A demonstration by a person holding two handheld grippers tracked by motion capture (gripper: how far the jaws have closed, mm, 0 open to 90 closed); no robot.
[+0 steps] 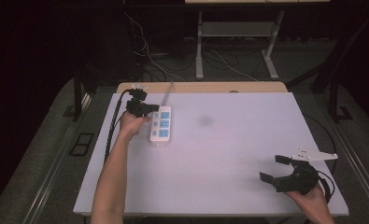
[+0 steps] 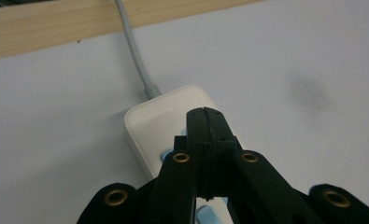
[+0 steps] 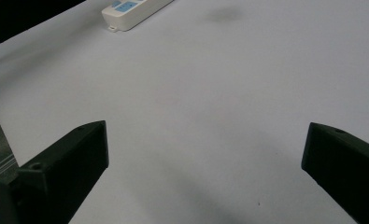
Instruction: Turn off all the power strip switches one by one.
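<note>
A white power strip [image 1: 160,126] with blue sockets lies on the white table toward its far left, its grey cable [image 1: 167,93] running off the back edge. My left gripper [image 1: 153,109] hovers just over the strip's cable end, jaws pressed together with nothing between them. The left gripper view has the shut jaws [image 2: 205,116] above the strip's rounded end [image 2: 159,116], where the cable [image 2: 134,51] enters. My right gripper [image 1: 274,169] rests near the front right corner, jaws wide apart and empty. In the right gripper view the strip [image 3: 133,10] lies far off at the top left.
The white table top [image 1: 219,154] has a faint dark smudge [image 1: 204,121] right of the strip. A wooden edge [image 1: 201,87] runs along the back. Table legs and loose cables [image 1: 149,56] stand on the floor behind.
</note>
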